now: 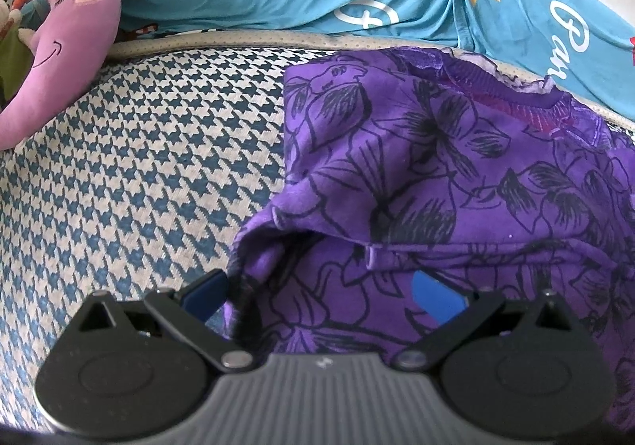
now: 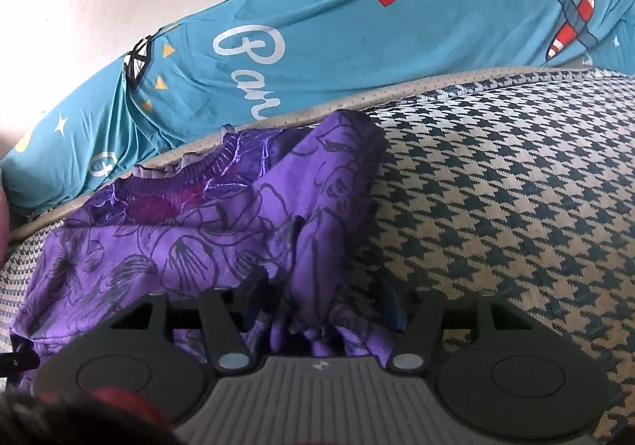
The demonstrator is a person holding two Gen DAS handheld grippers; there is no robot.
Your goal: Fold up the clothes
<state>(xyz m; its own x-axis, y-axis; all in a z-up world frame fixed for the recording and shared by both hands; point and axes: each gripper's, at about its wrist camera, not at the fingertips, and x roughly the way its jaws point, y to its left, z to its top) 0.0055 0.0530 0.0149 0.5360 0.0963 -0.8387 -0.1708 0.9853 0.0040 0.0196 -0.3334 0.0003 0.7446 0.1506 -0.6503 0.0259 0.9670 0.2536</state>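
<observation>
Purple floral fabric of the garment is seen bunched between the spread fingers of the left gripper; the right gripper is pinched on gathered folds. The garment is laid on a houndstooth mat, with a blue printed pillow beyond.

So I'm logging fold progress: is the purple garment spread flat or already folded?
Partly folded: the purple garment shows a doubled-over edge, bunched by the left gripper and right gripper; neither lies flat.
</observation>
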